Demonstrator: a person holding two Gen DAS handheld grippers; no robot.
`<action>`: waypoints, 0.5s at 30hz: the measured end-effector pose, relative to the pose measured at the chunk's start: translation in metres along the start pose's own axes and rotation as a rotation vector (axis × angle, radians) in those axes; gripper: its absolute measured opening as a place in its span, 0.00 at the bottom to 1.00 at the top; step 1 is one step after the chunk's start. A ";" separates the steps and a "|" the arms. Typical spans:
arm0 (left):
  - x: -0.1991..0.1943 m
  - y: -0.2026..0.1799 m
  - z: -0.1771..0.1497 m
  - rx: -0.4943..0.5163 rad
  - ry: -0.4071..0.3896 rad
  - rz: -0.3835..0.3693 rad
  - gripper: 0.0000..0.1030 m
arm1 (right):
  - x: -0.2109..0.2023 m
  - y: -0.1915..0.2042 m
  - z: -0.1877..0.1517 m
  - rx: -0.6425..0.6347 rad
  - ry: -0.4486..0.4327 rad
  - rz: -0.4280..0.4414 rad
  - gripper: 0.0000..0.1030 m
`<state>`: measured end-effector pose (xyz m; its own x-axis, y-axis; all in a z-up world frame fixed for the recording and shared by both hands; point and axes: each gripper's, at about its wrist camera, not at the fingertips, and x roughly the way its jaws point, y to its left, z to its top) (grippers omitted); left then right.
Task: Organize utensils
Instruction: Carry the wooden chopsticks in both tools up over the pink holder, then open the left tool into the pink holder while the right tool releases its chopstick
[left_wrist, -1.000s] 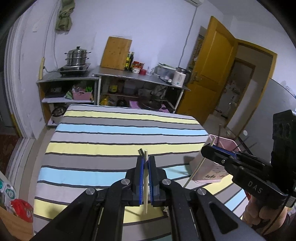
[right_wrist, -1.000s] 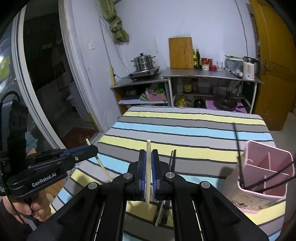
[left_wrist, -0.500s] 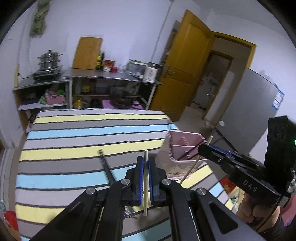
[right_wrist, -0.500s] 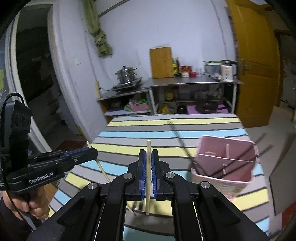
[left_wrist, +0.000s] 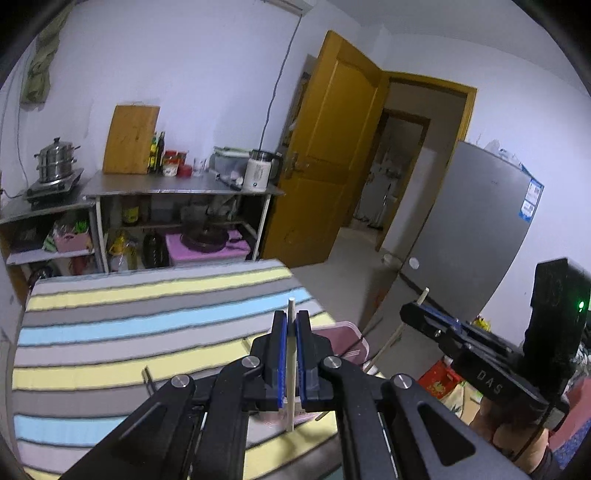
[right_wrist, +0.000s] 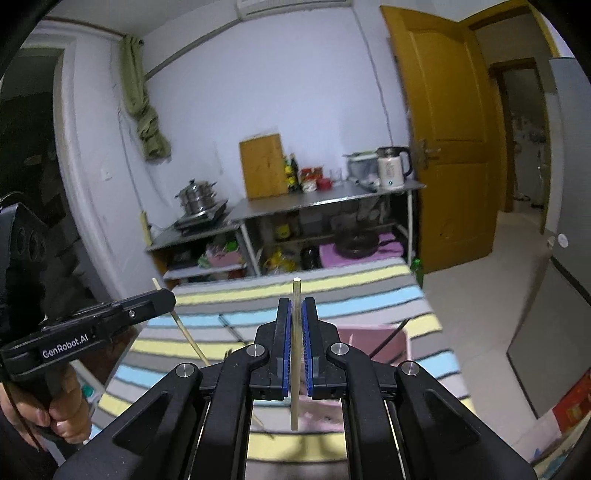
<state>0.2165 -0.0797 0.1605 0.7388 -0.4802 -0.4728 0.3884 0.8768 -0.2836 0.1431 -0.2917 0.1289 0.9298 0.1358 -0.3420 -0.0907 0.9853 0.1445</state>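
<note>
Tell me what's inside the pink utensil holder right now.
In the pink utensil holder, one dark chopstick leans out over the rim. The right gripper and its pale chopstick cover most of the inside, so other contents are hidden.

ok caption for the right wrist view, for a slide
Right tool clamps a pale chopstick upright above the striped table and pink utensil holder; left tool holds another.

Two pale chopsticks (left_wrist: 291, 354) (left_wrist: 391, 338) are being counted, one pink holder (right_wrist: 388, 341) at six o'clock, and perhaps three dark chopsticks (right_wrist: 231, 326), partly hidden.
</note>
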 end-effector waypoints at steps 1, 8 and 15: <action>0.003 -0.002 0.006 0.005 -0.011 -0.001 0.04 | 0.001 -0.002 0.004 0.004 -0.008 -0.003 0.05; 0.030 -0.009 0.022 0.019 -0.035 0.003 0.04 | 0.012 -0.019 0.018 0.025 -0.051 -0.034 0.05; 0.064 -0.005 0.010 0.020 0.001 0.010 0.04 | 0.028 -0.027 0.011 0.029 -0.042 -0.051 0.05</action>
<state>0.2675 -0.1145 0.1394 0.7420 -0.4715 -0.4766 0.3918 0.8819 -0.2624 0.1758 -0.3158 0.1260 0.9471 0.0807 -0.3108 -0.0333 0.9874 0.1547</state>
